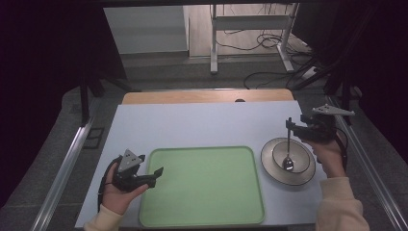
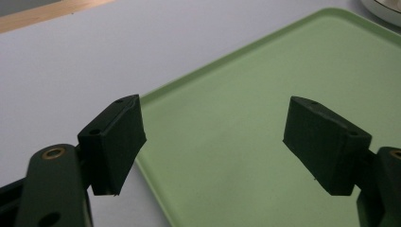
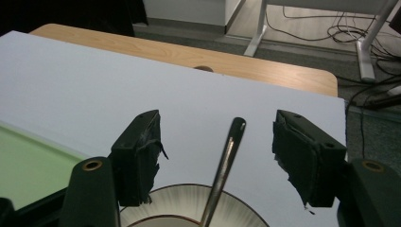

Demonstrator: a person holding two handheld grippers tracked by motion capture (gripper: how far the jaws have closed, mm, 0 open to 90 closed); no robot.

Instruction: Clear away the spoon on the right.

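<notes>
A metal spoon (image 1: 287,144) stands almost upright with its head in a striped bowl (image 1: 299,153) that sits on a round plate (image 1: 269,166) right of the tray. My right gripper (image 1: 290,126) hovers over the bowl's far side, open. In the right gripper view the spoon handle (image 3: 226,161) rises between the pads of my right gripper (image 3: 217,116), with a gap on each side. My left gripper (image 1: 151,166) is open at the left edge of the green tray (image 1: 202,192). In the left gripper view, my left gripper (image 2: 213,101) has nothing between its jaws.
The tray (image 2: 265,109) lies on a pale sheet (image 1: 192,125) that covers the wooden table (image 1: 202,96). A corner of the plate (image 2: 384,8) peeks in beyond the tray. Table legs and cables (image 1: 269,41) are on the floor behind.
</notes>
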